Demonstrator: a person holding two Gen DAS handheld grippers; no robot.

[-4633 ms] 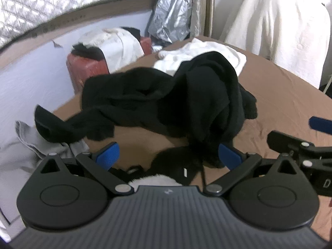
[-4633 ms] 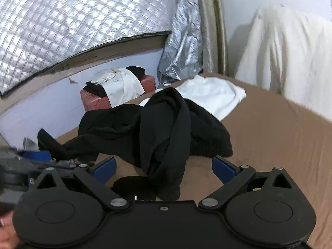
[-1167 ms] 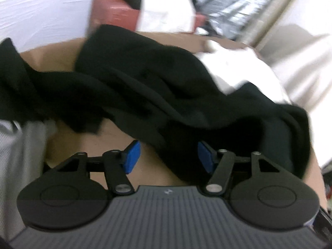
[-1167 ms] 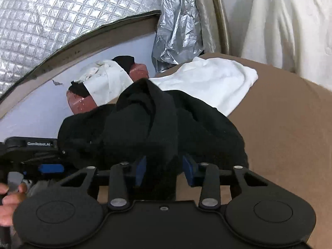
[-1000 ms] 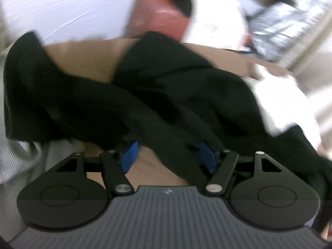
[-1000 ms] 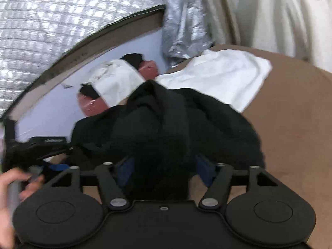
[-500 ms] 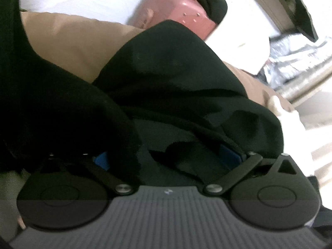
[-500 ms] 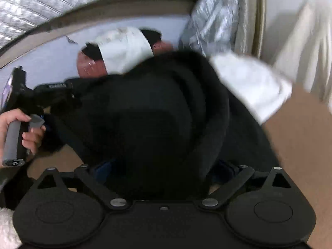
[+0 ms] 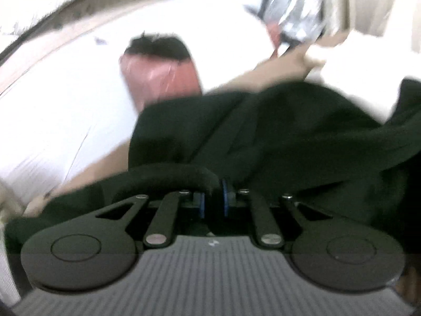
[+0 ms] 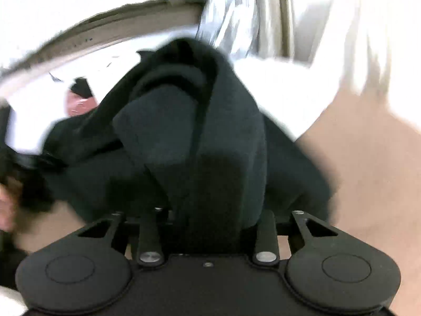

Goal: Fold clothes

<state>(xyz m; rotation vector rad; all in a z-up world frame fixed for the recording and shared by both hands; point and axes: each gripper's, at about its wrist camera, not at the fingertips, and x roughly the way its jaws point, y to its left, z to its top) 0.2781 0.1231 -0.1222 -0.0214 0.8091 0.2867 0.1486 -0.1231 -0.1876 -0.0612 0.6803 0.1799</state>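
We see a brown bed (image 10: 373, 158) under strong, washed-out light. Behind it a white wall (image 9: 65, 84) runs to a curved brown trim (image 10: 118, 26), blurred in both views. A red box (image 9: 158, 79) stands by the wall past the bed's far edge, with something dark lying on top. Crinkled silver foil (image 9: 297, 8) hangs in the far corner beside a pale upright frame (image 10: 284, 15). At the right, pale cloth (image 10: 368, 31) hangs past the bed's edge.

Bare brown bed surface (image 10: 368, 163) lies open rightward; the heaped black garment (image 10: 189, 131) blocks ahead.
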